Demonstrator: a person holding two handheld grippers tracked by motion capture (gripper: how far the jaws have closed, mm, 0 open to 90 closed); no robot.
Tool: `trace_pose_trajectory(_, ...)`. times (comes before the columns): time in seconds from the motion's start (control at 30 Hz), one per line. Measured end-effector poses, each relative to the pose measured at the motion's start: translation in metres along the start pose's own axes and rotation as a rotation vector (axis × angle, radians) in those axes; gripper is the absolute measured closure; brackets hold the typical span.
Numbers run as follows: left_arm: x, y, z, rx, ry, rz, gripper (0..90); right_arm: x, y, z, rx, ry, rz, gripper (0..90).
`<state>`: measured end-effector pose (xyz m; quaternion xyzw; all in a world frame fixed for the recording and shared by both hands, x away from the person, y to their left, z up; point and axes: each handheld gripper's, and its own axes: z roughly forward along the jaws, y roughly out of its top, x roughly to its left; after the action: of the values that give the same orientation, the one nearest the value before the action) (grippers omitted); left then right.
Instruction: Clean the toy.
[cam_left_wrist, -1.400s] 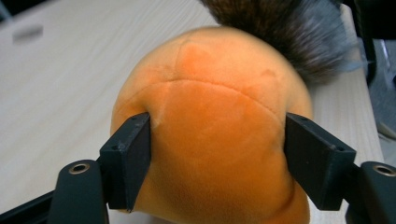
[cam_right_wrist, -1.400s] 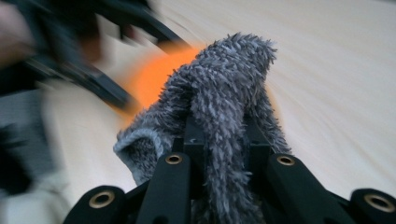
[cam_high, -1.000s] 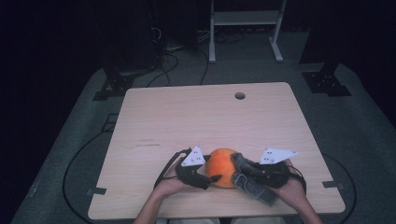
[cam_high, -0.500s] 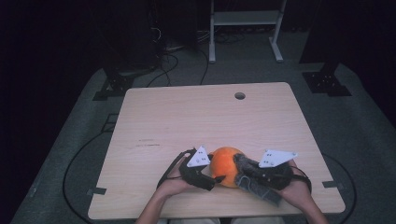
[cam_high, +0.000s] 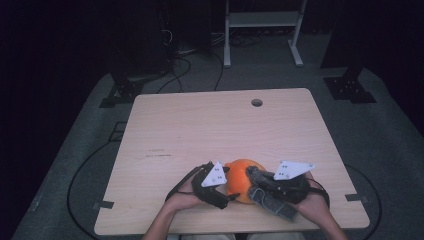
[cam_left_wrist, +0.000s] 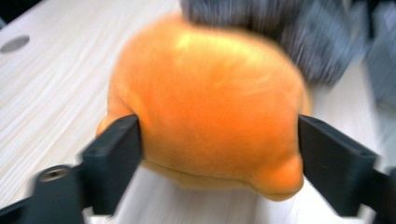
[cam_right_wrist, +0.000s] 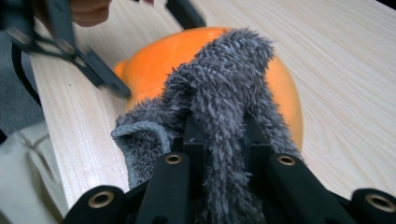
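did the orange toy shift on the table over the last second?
No. In the high view the orange toy sits at the same spot relative to the table's near edge and the cable hole.

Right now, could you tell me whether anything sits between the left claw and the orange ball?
Nothing visible does. The orange ball sits directly between the left claw's jaws, which have just been opening and stand at its sides. The grey fuzzy cloth, pinched by the right claw, drapes over the ball's far side, away from the left jaws.
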<state>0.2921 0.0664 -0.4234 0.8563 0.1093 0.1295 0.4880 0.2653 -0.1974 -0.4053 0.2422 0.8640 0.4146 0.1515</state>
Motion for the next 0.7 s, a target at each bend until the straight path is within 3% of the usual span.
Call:
trace_pose_trajectory(0.03,-0.001,0.002,-0.001,-0.035,0.022,0.0,13.6,0.002,0.001,0.001,-0.008,0.015,0.005,75.9)
trace_pose_trajectory(0.1,-0.002,0.002,0.002,0.025,0.039,0.02,17.8,0.008,0.006,0.005,-0.008,0.027,-0.019,75.8)
trace_pose_trajectory(0.17,0.0,-0.005,0.003,0.04,0.031,-0.02,21.7,0.01,0.01,0.007,0.007,0.009,-0.045,75.9)
trace_pose_trajectory(0.27,0.002,-0.013,0.001,0.07,0.024,-0.037,23.2,-0.002,0.0,0.007,0.014,-0.003,0.002,75.9)
trace_pose_trajectory(0.3,0.003,-0.014,0.001,0.066,0.021,-0.04,23.2,-0.009,-0.009,0.008,0.015,0.002,0.045,76.0)
trace_pose_trajectory(0.4,0.003,-0.008,0.001,0.007,0.02,-0.048,17.2,-0.014,-0.02,0.008,-0.006,0.03,0.116,75.9)
trace_pose_trajectory(0.5,0.006,-0.01,0.005,0.03,0.023,-0.069,15.4,-0.015,-0.019,0.01,-0.017,0.039,0.121,75.8)
trace_pose_trajectory(0.57,0.008,-0.014,0.004,0.039,0.016,-0.079,18.5,-0.022,-0.022,0.01,-0.028,0.059,0.155,75.8)
trace_pose_trajectory(0.63,0.01,-0.016,0.001,0.062,0.012,-0.078,20.0,-0.031,-0.03,0.011,-0.001,0.032,0.187,75.8)
trace_pose_trajectory(0.67,0.01,-0.017,0.0,0.074,0.008,-0.07,20.1,-0.037,-0.037,0.013,0.039,-0.014,0.197,76.1)
trace_pose_trajectory(0.7,0.011,-0.02,-0.001,0.09,0.004,-0.061,20.1,-0.04,-0.042,0.013,0.059,-0.031,0.214,76.2)
